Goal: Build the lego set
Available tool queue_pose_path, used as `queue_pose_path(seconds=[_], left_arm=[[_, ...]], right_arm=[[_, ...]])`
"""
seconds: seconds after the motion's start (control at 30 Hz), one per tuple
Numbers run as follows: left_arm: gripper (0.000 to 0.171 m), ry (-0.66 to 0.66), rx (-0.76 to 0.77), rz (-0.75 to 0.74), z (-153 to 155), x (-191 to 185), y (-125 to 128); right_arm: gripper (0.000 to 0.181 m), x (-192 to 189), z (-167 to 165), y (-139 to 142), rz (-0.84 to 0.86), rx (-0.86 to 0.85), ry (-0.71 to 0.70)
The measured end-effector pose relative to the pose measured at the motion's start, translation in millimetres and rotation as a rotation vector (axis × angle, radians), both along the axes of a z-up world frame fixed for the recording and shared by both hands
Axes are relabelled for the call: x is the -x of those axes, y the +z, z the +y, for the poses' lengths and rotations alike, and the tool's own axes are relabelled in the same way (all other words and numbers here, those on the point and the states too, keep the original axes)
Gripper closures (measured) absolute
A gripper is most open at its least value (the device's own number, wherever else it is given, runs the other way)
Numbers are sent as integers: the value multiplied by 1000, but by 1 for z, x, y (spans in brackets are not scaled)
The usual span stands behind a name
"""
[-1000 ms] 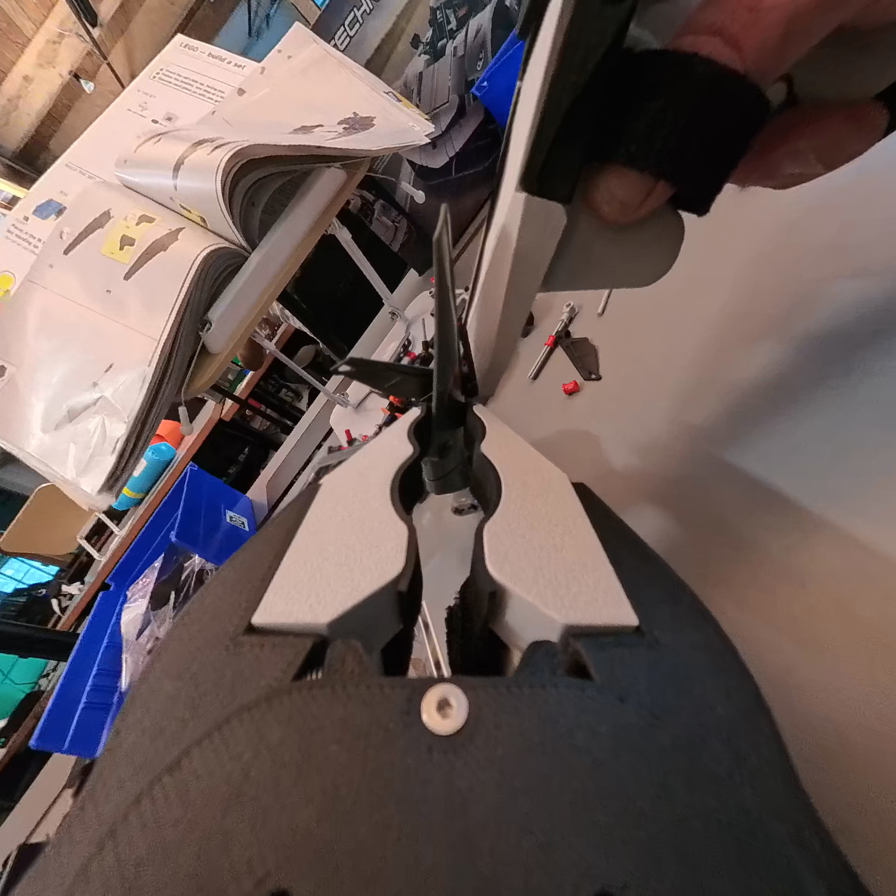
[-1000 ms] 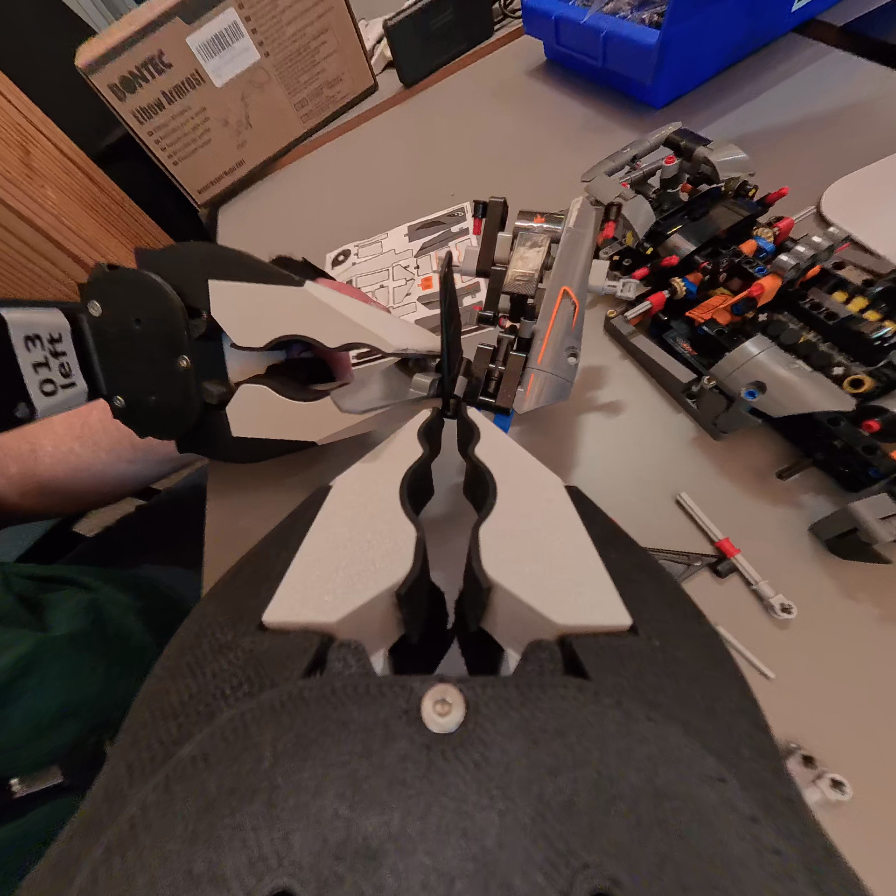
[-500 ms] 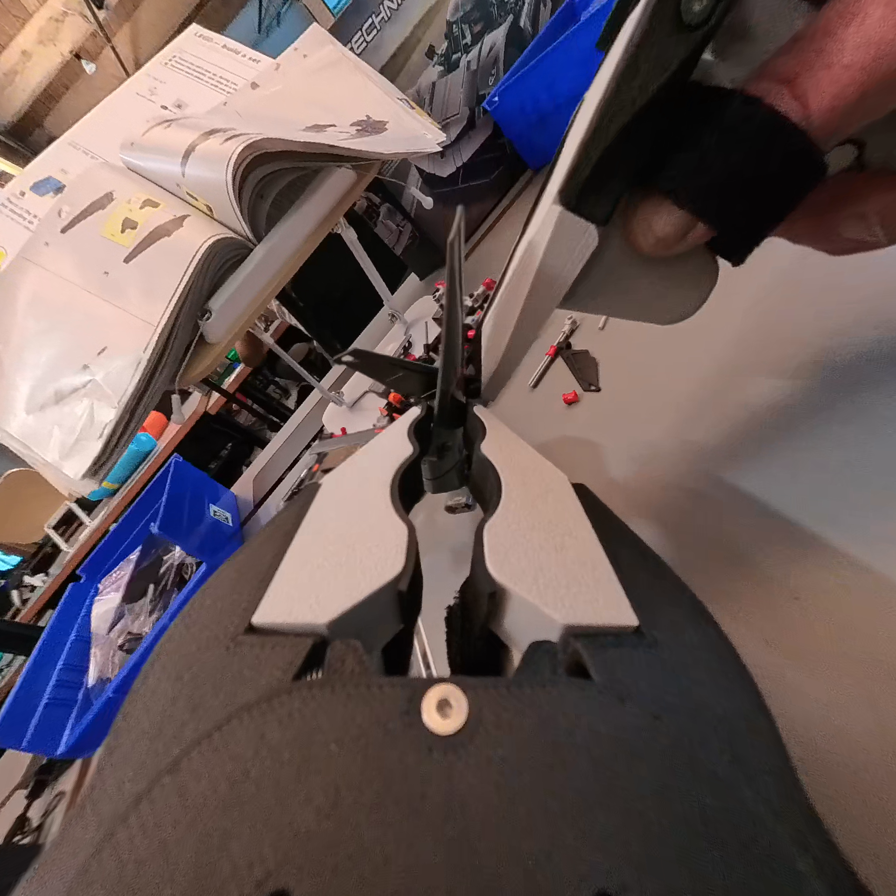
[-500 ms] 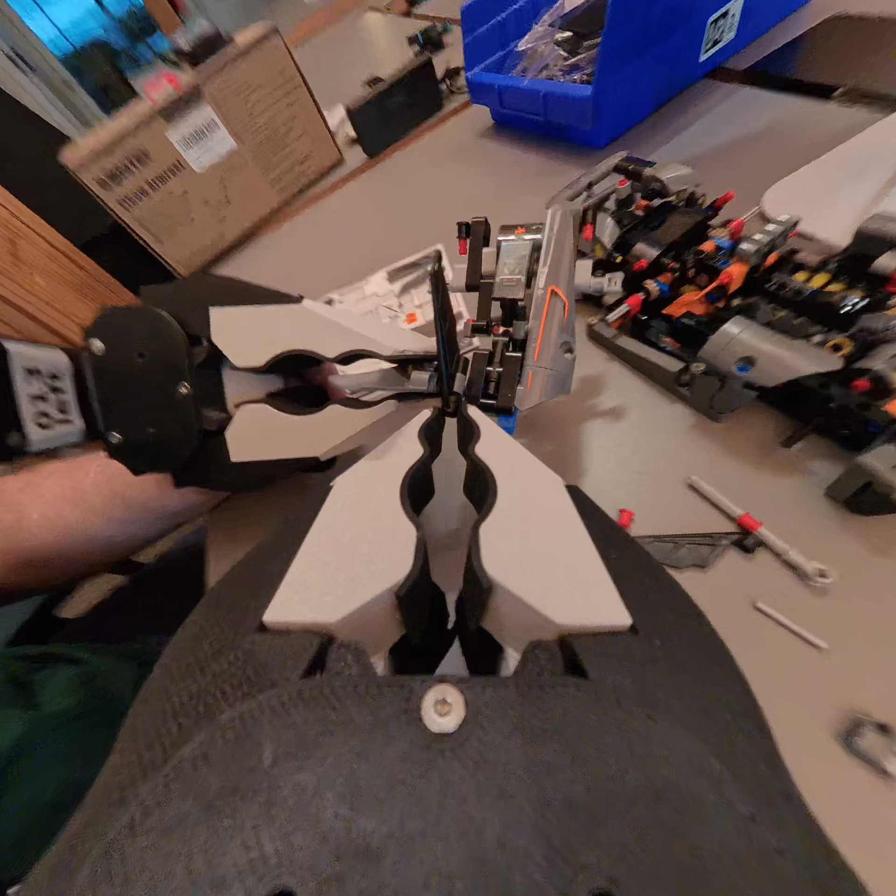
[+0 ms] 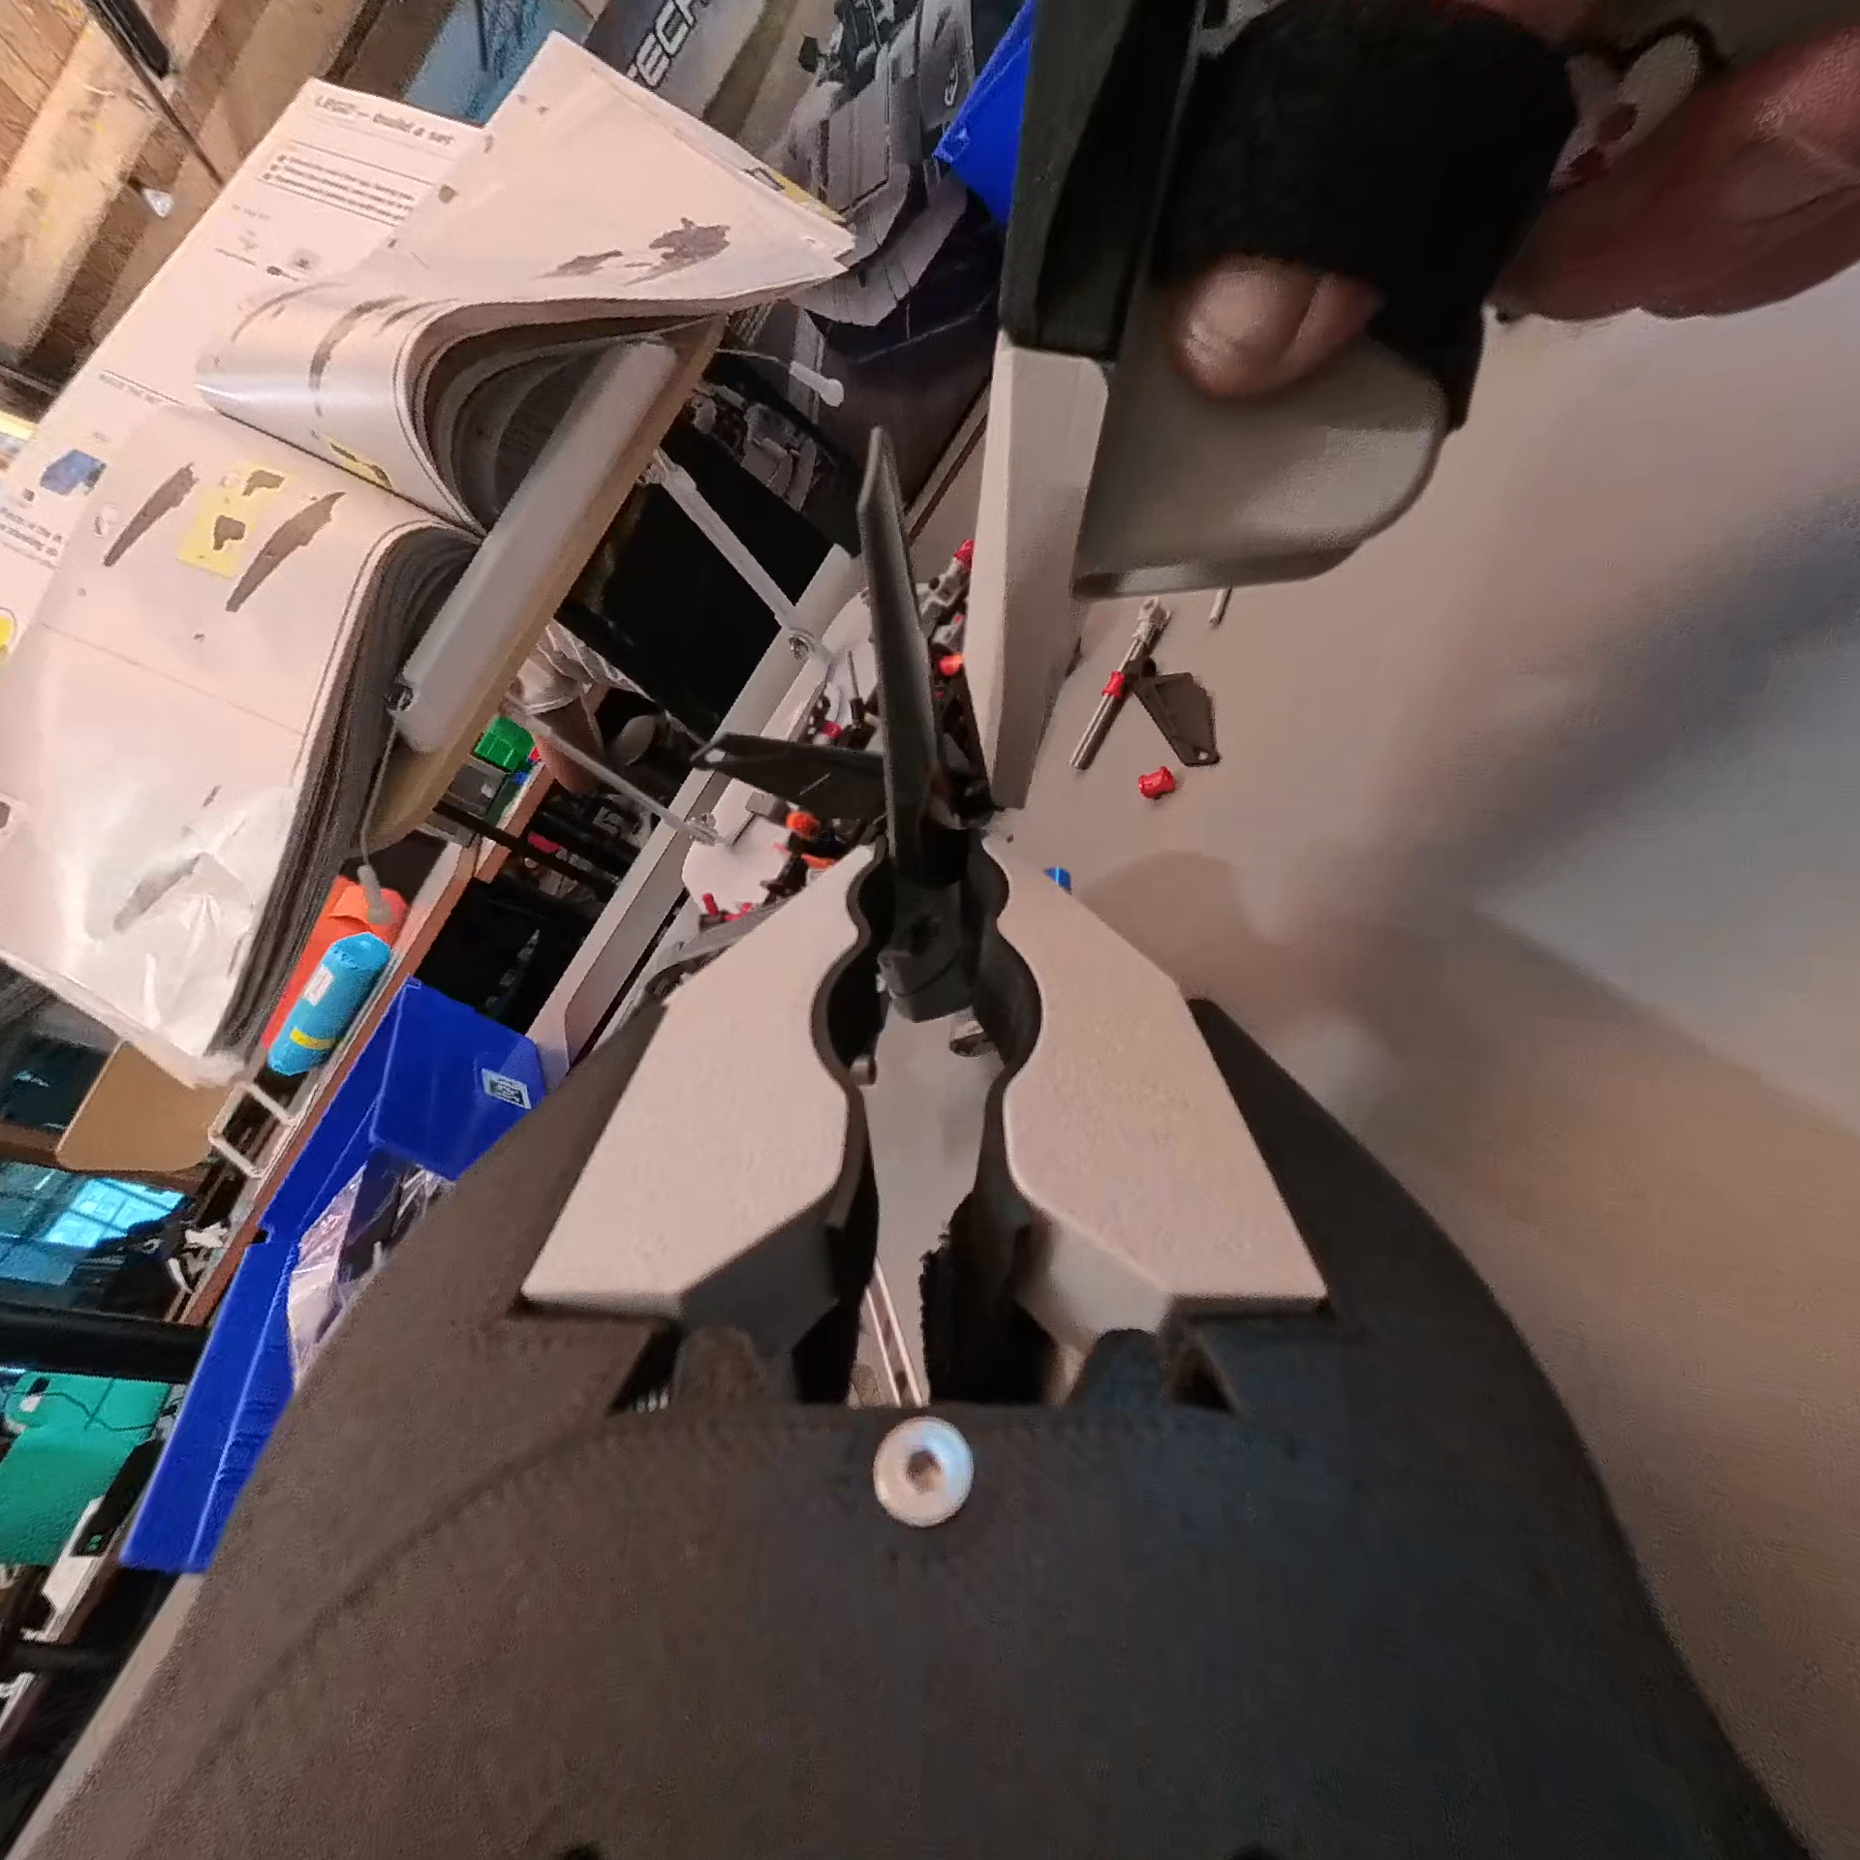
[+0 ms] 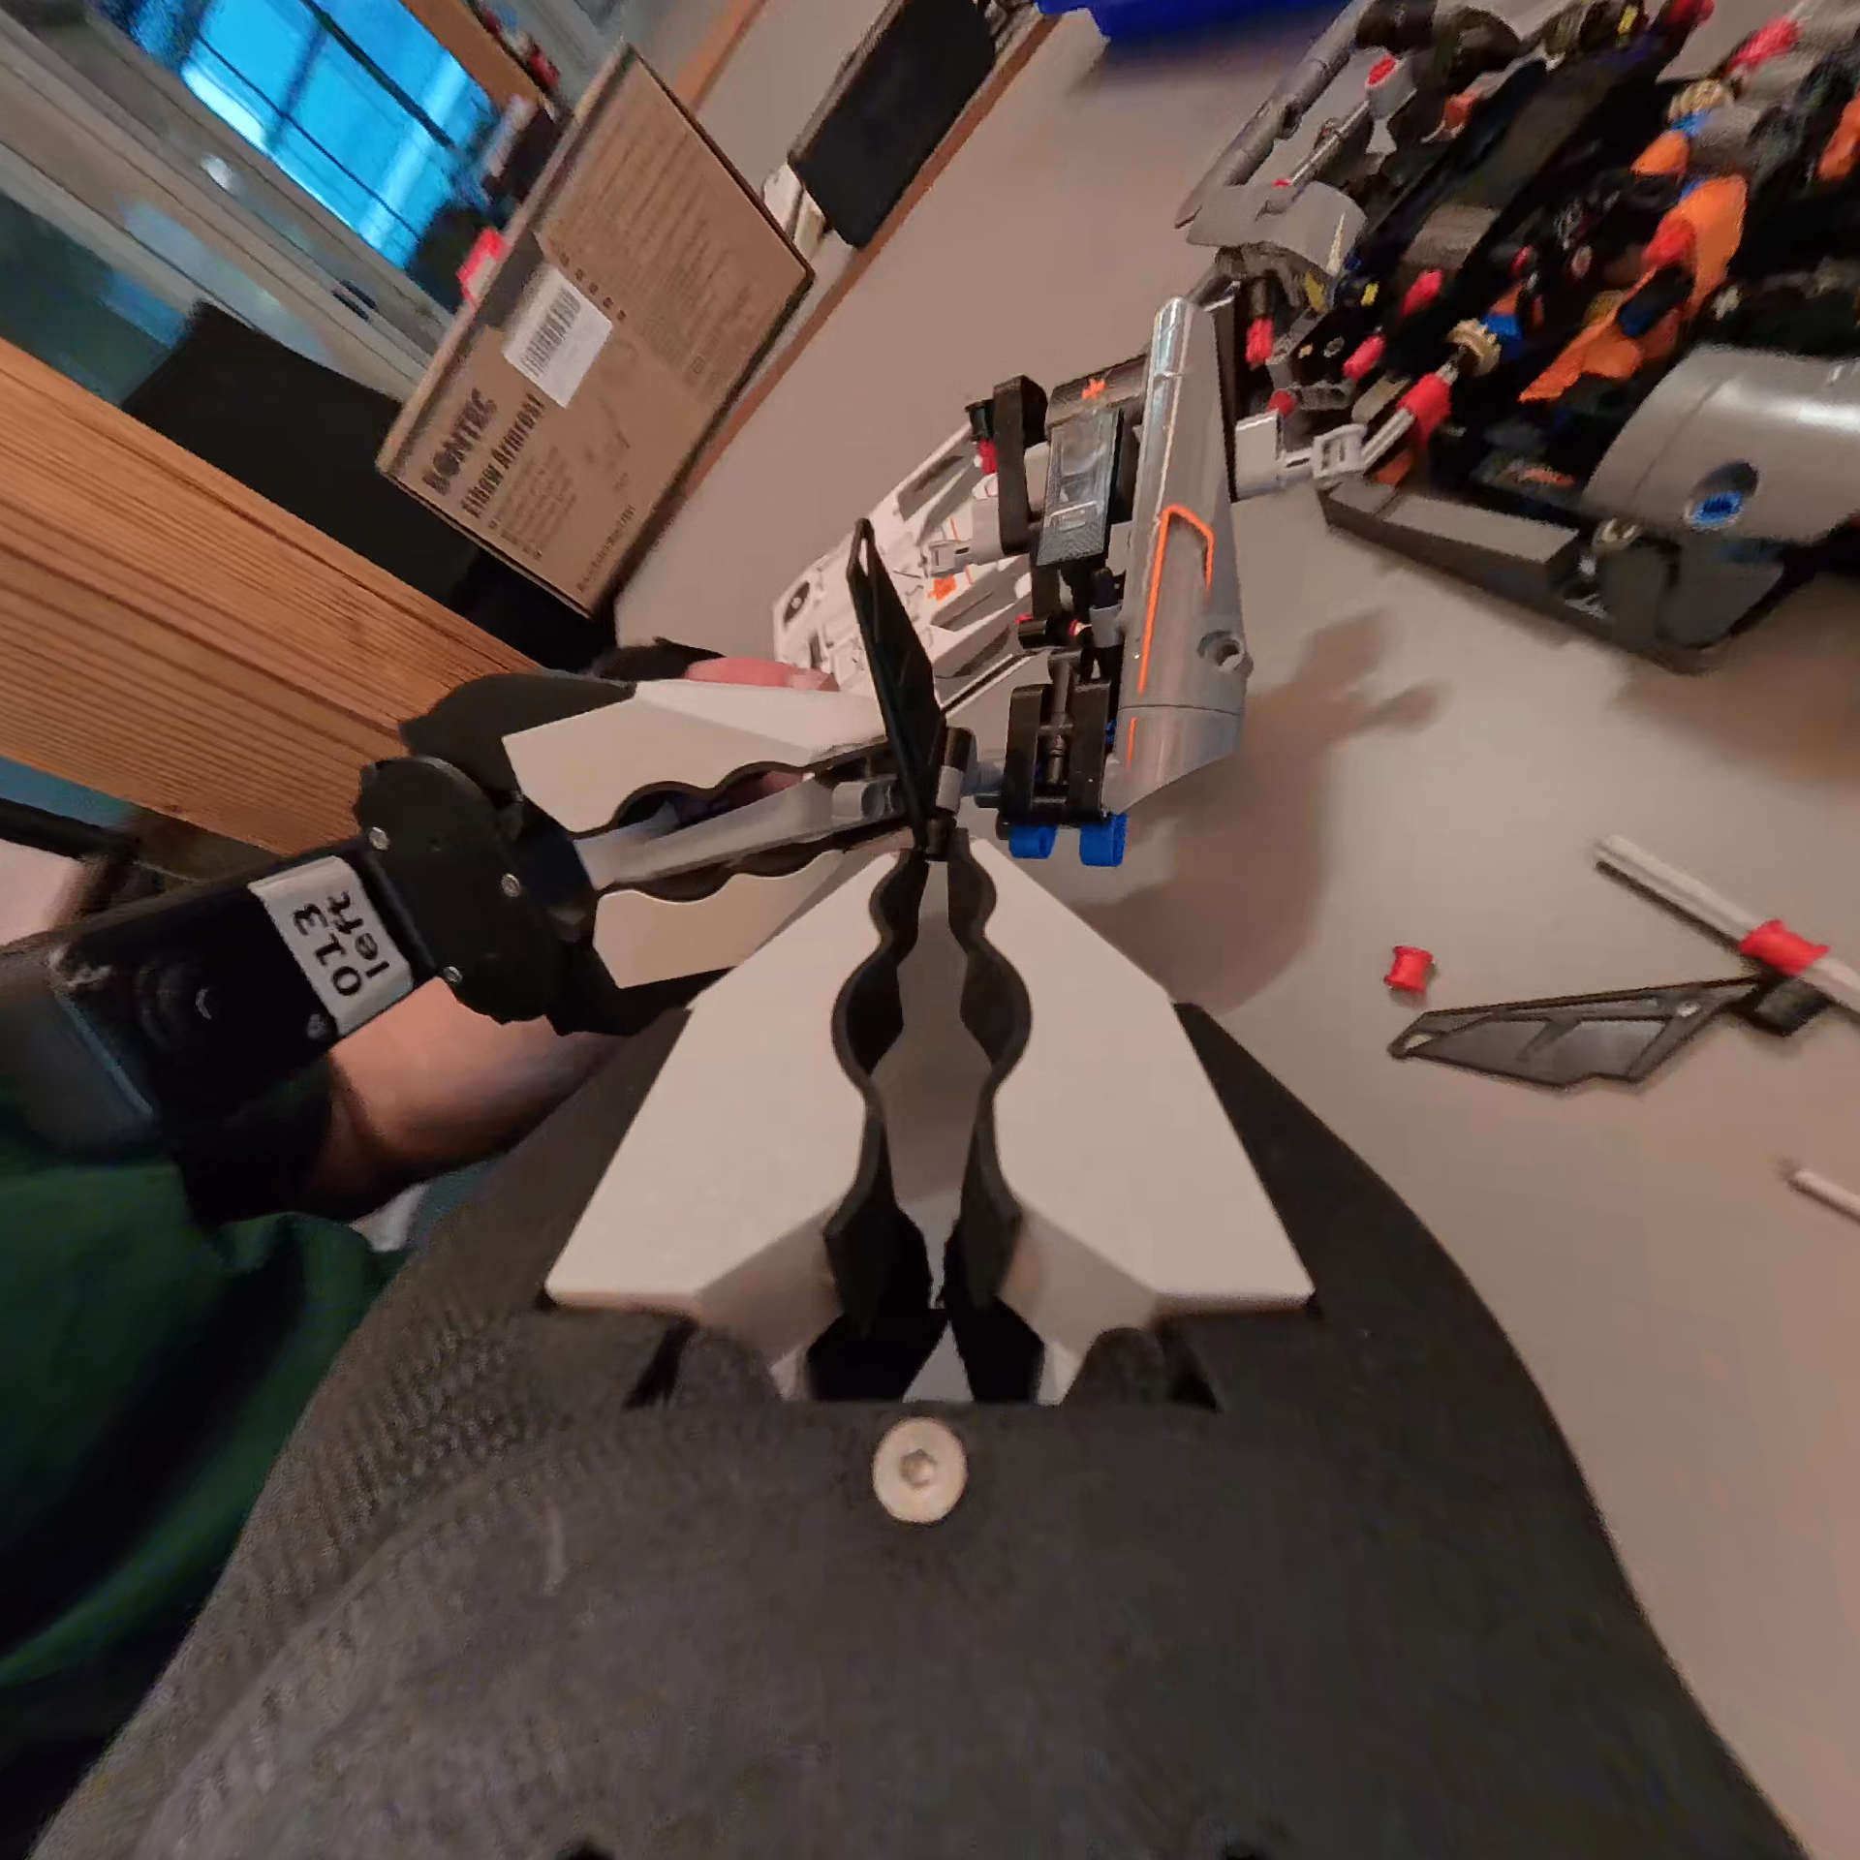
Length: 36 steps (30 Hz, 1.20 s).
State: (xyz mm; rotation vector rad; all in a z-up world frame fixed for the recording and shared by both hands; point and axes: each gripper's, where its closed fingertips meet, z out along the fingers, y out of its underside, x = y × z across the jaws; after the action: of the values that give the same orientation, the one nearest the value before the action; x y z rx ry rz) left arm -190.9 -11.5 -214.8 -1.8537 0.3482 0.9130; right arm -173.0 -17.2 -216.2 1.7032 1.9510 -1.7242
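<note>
Two grippers meet at one small lego sub-assembly, held above the grey table (image 5: 1510, 906).

Left wrist view: left gripper (image 5: 931, 886) has its fingers pressed onto a dark grey connector piece (image 5: 921, 966) between the tips. A thin black panel (image 5: 896, 644) stands up from that piece. Right gripper (image 5: 996, 805) comes in from above, tips touching the same spot. Open instruction booklet (image 5: 302, 453) lies at left, a blue bin (image 5: 332, 1157) below it. Loose on the table: a red bush (image 5: 1154, 780).

Right wrist view: right gripper (image 6: 934, 856) pinches the lower edge of the black panel (image 6: 896, 654), fingers closed on it. Left gripper (image 6: 896, 775) enters from the left, clamped on a grey beam. Just beyond, joined to it, a grey winged section (image 6: 1178, 604) with orange trim. The large model (image 6: 1610, 302) sits farther back at upper right. A cardboard box (image 6: 604, 352) stands at upper left.
</note>
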Motion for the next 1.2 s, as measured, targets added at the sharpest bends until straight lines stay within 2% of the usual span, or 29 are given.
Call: queue_pose_path(seconds=[0.03, 0.1, 0.17, 0.23, 0.3, 0.37, 0.43, 0.57, 0.63, 1.0, 1.2], left_arm=[[160, 4, -5, -14, -1, 1, 0], [160, 100, -10, -41, -12, 24, -1], [161, 30, -40, -99, -9, 15, 3], [161, -39, 18, -61, 2, -8, -8], [161, -11, -12, -85, 2, 0, -2], [161, -6, -48, -134, -1, 7, 2], [161, -21, -54, -164, 0, 4, 2], [161, -17, -59, -155, 0, 3, 3], [161, -18, -60, -162, 0, 4, 3], [160, -16, 1, -37, 1, 0, -1], [161, -2, 38, -48, 5, -3, -10]], right_arm=[[181, -2, 0, -2, -14, 36, -6], [181, -9, 2, -14, -21, -39, -25], [181, -12, -1, -8, 19, -31, -26], [181, -10, 4, -1, 56, -14, -26], [181, -6, 13, 3, 121, -89, -46], [174, -5, 9, 2, 149, -182, -42], [170, -2, 2, 6, 177, -205, -47], [169, 6, -1, 9, 202, -232, -92], [174, 8, 0, 7, 207, -274, -111], [176, 7, 2, 0, 190, -366, -106], [176, 2, 6, -11, 166, -385, -129]])
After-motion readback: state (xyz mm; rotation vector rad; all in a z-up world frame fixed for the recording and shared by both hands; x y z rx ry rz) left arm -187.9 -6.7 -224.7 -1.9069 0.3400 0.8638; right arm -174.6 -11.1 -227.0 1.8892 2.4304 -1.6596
